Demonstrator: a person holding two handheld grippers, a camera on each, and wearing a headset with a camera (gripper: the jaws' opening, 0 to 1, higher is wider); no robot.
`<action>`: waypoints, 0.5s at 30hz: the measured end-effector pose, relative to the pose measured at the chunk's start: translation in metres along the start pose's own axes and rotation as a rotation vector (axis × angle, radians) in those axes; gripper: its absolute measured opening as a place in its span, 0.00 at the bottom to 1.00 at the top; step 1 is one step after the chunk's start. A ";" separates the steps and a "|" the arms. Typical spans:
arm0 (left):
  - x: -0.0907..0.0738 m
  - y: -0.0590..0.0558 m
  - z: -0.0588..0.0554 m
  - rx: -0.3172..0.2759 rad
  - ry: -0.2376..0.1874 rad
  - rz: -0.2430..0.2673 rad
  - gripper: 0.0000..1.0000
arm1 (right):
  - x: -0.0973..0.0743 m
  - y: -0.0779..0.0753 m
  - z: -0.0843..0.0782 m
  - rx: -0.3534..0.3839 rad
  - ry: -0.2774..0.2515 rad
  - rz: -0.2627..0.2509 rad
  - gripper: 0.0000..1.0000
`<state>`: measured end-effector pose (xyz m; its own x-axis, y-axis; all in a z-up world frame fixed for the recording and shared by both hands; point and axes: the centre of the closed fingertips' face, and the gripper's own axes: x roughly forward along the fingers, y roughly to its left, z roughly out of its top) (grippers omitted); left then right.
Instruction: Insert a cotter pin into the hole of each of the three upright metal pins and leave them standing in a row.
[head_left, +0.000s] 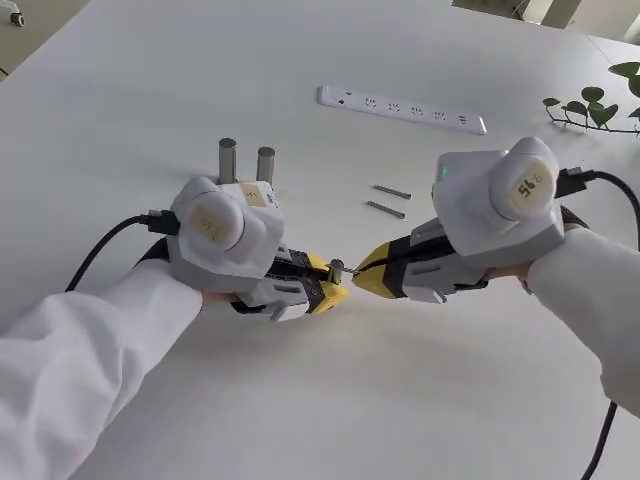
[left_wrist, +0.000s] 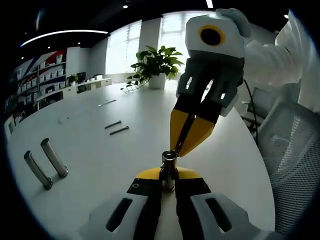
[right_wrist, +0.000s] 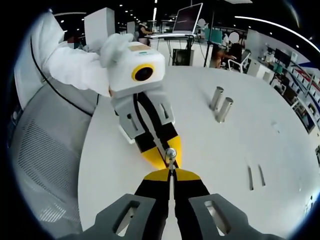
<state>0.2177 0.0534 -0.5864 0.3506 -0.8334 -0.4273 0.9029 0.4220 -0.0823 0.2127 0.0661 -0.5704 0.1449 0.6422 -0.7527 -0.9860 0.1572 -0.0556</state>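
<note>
Clenching a pin (left_wrist: 169, 164), left tool (left_wrist: 169, 181) faces right tool (left_wrist: 181, 150) pinching cotter (left_wrist: 184, 132); 2 pins (head_left: 228, 160) behind.

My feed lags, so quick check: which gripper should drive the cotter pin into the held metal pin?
Right. The right gripper is shut on the cotter pin, tip at the top of the metal pin; the left gripper is shut on that pin, steadying it.

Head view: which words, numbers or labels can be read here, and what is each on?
"546", last digit unsure: round beige sticker on the white right gripper.
Beige stickers on the white left gripper: print too blurred to read.
Long white power strip: no readable marking.
</note>
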 end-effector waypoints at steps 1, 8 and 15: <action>0.000 0.000 0.000 0.006 0.002 0.001 0.07 | 0.001 0.000 0.002 -0.007 0.001 0.002 0.00; 0.001 -0.001 -0.001 -0.002 0.015 -0.001 0.07 | 0.003 -0.002 0.001 -0.070 0.023 0.018 0.00; 0.002 -0.002 -0.002 0.030 0.035 -0.001 0.07 | 0.003 0.002 0.001 -0.189 0.071 0.043 0.00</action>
<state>0.2159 0.0516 -0.5890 0.3412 -0.8207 -0.4584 0.9105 0.4097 -0.0558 0.2109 0.0692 -0.5721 0.1028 0.5901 -0.8008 -0.9901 -0.0169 -0.1396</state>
